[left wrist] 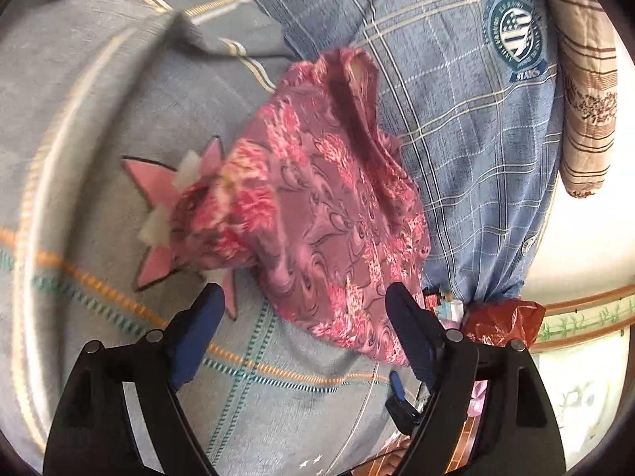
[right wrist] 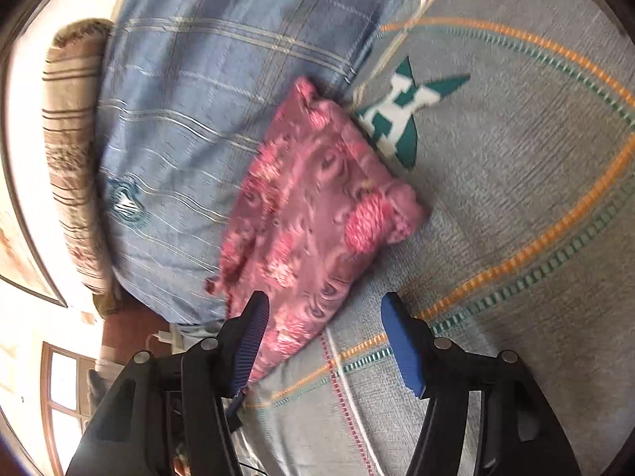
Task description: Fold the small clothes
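Observation:
A small pink and mauve floral garment [left wrist: 317,206] lies bunched on a grey bedspread [left wrist: 99,139], its far edge against a blue plaid pillow [left wrist: 456,99]. It also shows in the right wrist view [right wrist: 309,218], loosely folded. My left gripper [left wrist: 305,317] is open and empty, its blue-padded fingers just short of the garment's near edge. My right gripper [right wrist: 325,329] is open and empty, its left finger [right wrist: 254,333] over the garment's near corner.
The grey bedspread [right wrist: 516,198] has orange and teal stripes and star motifs. The blue plaid pillow [right wrist: 190,119] and a beige striped pillow [right wrist: 67,150] lie beyond. A red plastic bag [left wrist: 504,321] sits off the bed edge. A window [right wrist: 63,388] shows low left.

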The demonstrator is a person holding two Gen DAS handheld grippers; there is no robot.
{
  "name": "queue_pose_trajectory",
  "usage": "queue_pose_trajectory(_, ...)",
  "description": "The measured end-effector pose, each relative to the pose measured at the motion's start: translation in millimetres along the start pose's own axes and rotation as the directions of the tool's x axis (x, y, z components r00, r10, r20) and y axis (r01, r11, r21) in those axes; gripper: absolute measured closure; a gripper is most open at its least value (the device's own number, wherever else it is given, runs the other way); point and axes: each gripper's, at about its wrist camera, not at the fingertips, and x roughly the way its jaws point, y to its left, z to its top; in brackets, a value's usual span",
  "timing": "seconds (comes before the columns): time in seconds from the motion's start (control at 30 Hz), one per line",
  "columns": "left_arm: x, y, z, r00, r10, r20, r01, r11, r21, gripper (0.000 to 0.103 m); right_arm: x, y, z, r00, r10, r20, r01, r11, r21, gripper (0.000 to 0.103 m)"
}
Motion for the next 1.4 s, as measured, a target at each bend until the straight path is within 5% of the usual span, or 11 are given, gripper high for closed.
queue_pose_trajectory(0.2,30,-19,16,0.998,0.062,-0.011,-0.062,0.997,0.039,0.027,26,13,12,0.999,-0.003,0.048,0.003,1.000,0.008,0.045)
queue_pose_trajectory(0.23,31,-23,19,0.998,0.067,0.001,-0.067,0.997,0.050,0.040,30,14,15,0.998,0.004,0.060,-0.004,1.000,0.010,0.054)
queue_pose_trajectory(0.27,32,-29,23,0.996,0.088,0.009,-0.089,0.994,0.067,0.081,36,14,18,0.998,0.012,0.067,-0.013,1.000,0.017,0.086)
queue_pose_trajectory(0.3,32,-32,25,0.993,0.114,0.012,-0.115,0.990,0.076,0.097,40,15,20,0.998,0.023,0.063,-0.025,1.000,0.019,0.099)
queue_pose_trajectory(0.63,-47,-43,-45,0.994,0.053,0.099,-0.074,0.972,0.221,0.100,-26,44,-6,0.963,0.269,0.030,-0.264,0.958,-0.111,0.099)
queue_pose_trajectory(0.83,-18,20,-38,0.989,0.151,0.012,-0.151,0.986,0.071,0.100,-21,-21,-14,0.996,0.083,0.014,-0.082,0.996,-0.034,0.099)
queue_pose_trajectory(1.07,-48,18,-53,0.991,0.135,0.011,-0.135,0.976,0.171,0.099,-34,-18,-16,0.999,-0.033,-0.030,0.030,0.995,-0.094,0.083)
queue_pose_trajectory(1.17,-72,6,-55,0.994,0.098,0.044,-0.106,0.966,0.238,0.097,-68,-14,-8,0.997,-0.064,0.049,0.070,0.990,-0.123,0.083)
queue_pose_trajectory(1.23,-78,-10,-39,0.992,0.099,0.085,-0.120,0.948,0.295,0.083,-81,-6,1,0.992,-0.090,0.091,0.104,0.982,-0.159,0.081)
queue_pose_trajectory(1.3,-73,-25,-18,0.986,0.117,0.115,-0.149,0.931,0.332,0.029,-76,12,17,0.984,-0.139,0.109,0.160,0.963,-0.215,0.067)
queue_pose_trajectory(1.4,-52,-43,23,0.984,0.115,0.137,-0.155,0.930,0.334,0.018,-60,40,44,0.978,-0.138,0.156,0.176,0.947,-0.269,0.062)
